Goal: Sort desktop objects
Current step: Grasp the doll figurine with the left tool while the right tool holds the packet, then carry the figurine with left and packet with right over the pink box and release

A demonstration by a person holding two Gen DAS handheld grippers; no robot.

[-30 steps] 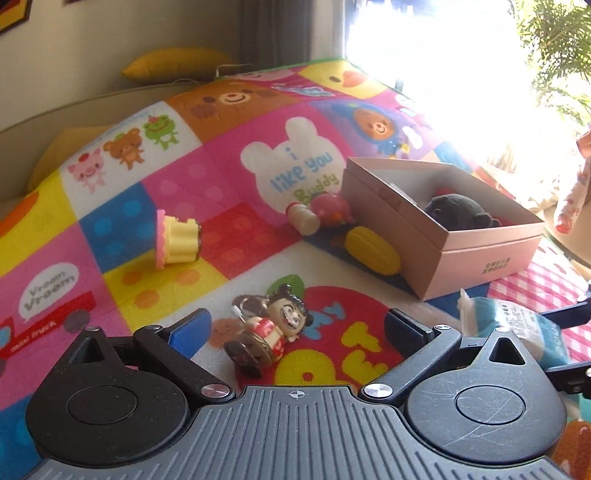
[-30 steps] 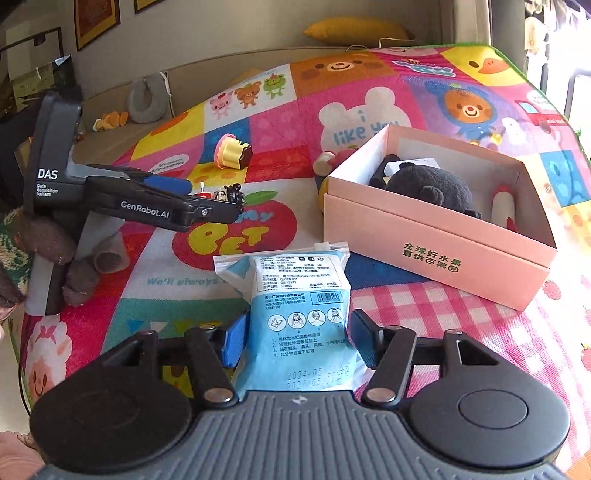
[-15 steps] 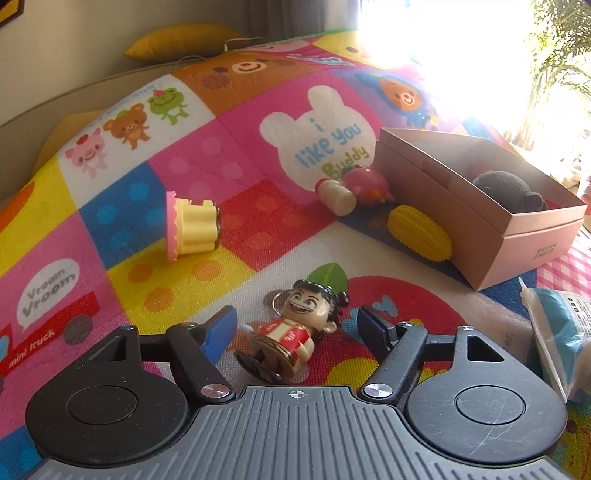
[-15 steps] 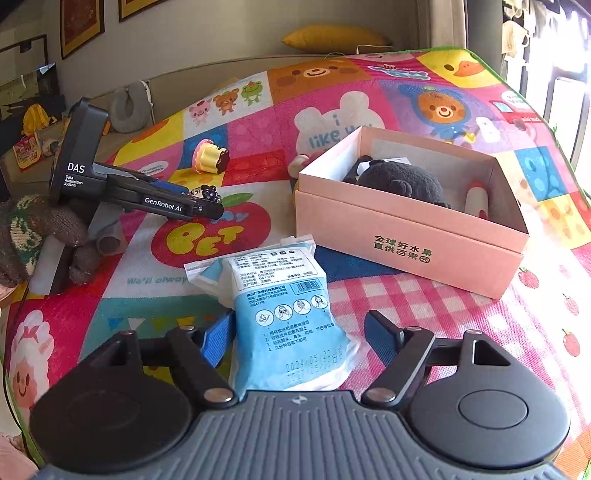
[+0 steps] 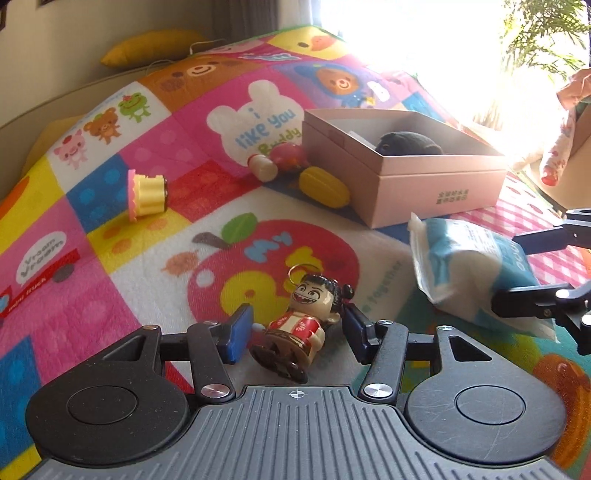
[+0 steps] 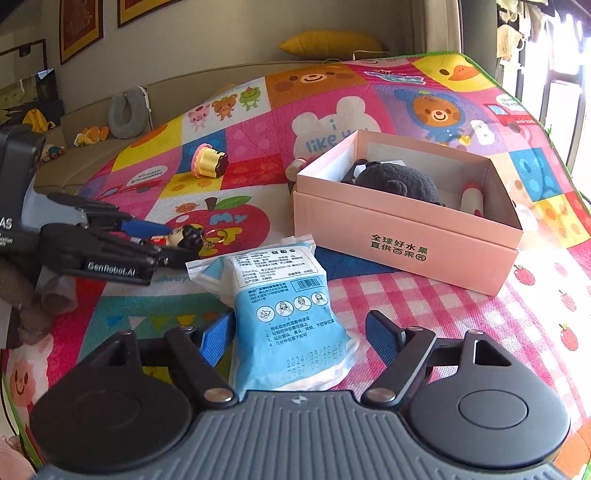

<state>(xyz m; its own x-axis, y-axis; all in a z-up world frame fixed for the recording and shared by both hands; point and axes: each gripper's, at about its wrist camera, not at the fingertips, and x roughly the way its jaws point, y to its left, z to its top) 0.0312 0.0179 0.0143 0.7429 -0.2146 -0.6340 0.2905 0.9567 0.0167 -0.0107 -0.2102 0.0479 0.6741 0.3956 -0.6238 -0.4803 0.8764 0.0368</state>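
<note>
Two grippers poised, sorting partly done.
Left gripper spread around the grinning figurine keychain; right gripper spread around the blue-white sachet; pink cardboard box holds the black plush.

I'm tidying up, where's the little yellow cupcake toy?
The yellow cupcake toy with pink frilly top lies tipped over on the play mat, left of the pink cardboard box.

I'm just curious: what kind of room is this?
Probably a home living room: a cartoon play mat spread with toys, a sofa with a yellow cushion behind, and framed pictures on the wall.
</note>
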